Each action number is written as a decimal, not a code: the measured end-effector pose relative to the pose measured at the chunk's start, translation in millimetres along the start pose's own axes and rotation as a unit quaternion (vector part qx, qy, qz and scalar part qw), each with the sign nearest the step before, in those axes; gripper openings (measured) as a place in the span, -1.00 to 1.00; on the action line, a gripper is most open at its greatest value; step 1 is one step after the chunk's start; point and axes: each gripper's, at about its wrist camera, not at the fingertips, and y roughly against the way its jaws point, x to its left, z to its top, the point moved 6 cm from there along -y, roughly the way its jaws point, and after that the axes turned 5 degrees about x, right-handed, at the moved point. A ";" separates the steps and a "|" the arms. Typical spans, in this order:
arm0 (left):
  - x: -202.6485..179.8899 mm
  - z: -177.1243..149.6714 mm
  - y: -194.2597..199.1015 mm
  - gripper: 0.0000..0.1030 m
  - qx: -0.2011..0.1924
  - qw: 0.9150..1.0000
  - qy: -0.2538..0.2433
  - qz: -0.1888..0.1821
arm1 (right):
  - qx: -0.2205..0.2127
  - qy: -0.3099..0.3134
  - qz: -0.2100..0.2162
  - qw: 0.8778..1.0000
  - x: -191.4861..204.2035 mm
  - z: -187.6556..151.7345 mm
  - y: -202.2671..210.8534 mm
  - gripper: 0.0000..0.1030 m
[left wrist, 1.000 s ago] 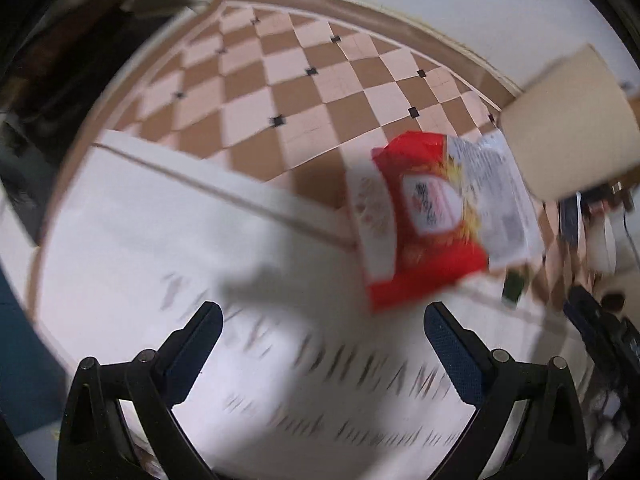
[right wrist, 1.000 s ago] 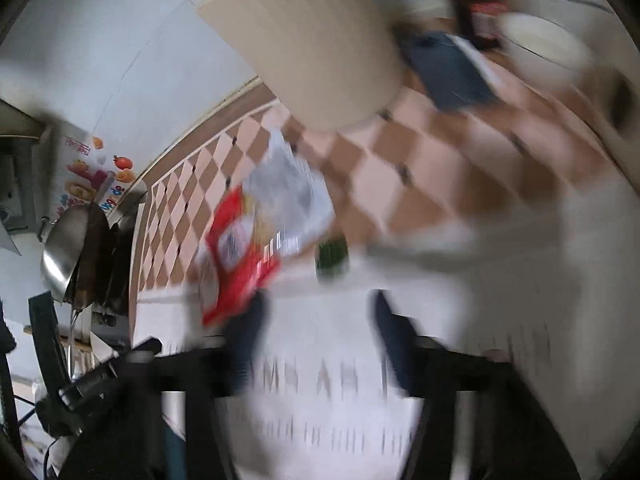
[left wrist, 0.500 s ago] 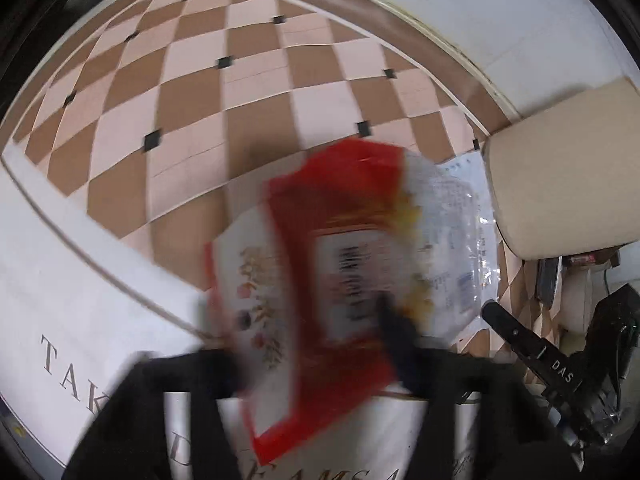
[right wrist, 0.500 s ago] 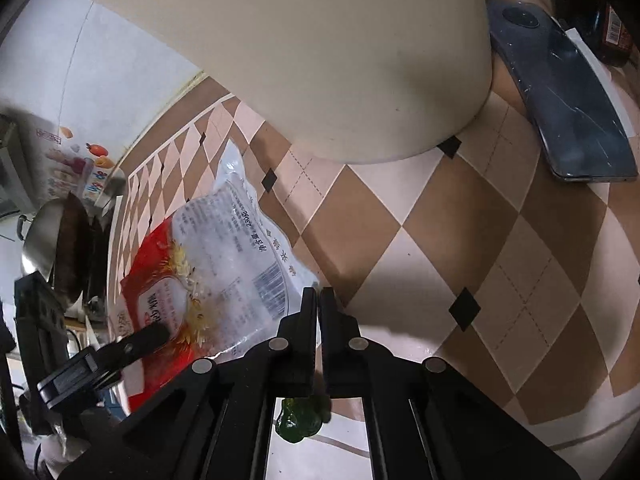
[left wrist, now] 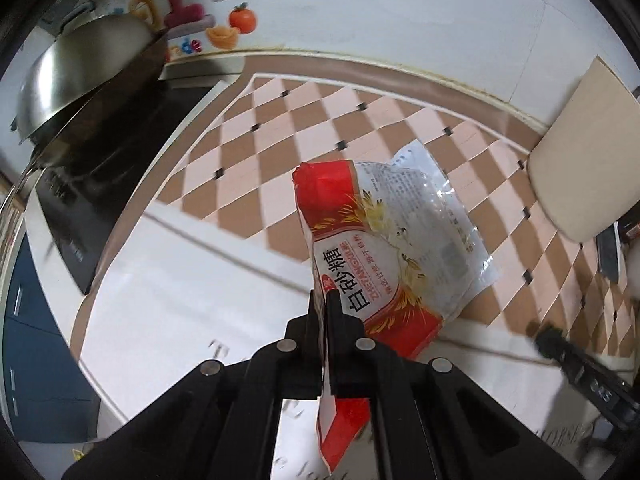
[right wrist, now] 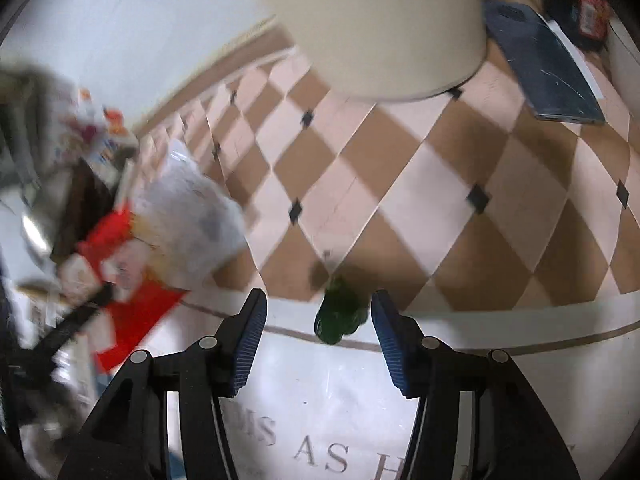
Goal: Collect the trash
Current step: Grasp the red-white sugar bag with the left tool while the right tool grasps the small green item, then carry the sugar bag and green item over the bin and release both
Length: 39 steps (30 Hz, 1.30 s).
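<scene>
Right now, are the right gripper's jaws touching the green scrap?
Apart. The right wrist view shows the right gripper open, clear gaps either side of the green scrap.

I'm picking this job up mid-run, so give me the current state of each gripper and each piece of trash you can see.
Left gripper: shut on the bag's edge.
Red and clear plastic sugar bag: pinched, lifted off the mat.
Right gripper: open, jaws just widened, holding nothing.
Small green crumpled scrap: lying loose on the counter between the right fingers.

Crumpled scrap (right wrist: 340,314) between tool fingers (right wrist: 250,340), sugar bag (right wrist: 168,232) left.
</scene>
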 end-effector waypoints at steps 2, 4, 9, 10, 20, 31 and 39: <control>7.0 -4.5 7.0 -1.00 -0.004 1.000 0.003 -0.003 | -0.027 0.027 -0.042 0.998 7.8 -5.1 -3.6 -0.64; 6.6 -6.4 15.7 -1.00 -0.012 1.000 0.003 -0.009 | -0.034 0.021 -0.045 0.998 7.4 -7.8 -4.3 -0.65; 18.3 -24.6 56.1 -1.00 -0.042 0.998 -0.008 -0.041 | -0.057 0.000 -0.041 0.998 9.7 -25.9 15.2 -0.66; 21.2 -30.5 64.7 -1.00 -0.047 0.998 -0.012 -0.048 | -0.065 -0.002 -0.037 0.997 11.6 -33.8 25.2 -0.66; 83.2 -150.3 140.0 -1.00 -0.045 0.986 -0.076 -0.138 | -0.102 -0.016 -0.031 0.994 69.3 -184.6 93.2 -0.66; 141.6 -306.2 93.1 -1.00 0.099 0.976 -0.092 -0.172 | -0.049 -0.067 -0.033 0.996 78.7 -402.2 69.6 -0.66; 116.6 -382.6 -79.8 -1.00 0.214 0.962 -0.061 -0.160 | 0.053 -0.102 -0.049 0.992 16.1 -474.2 -64.9 -0.66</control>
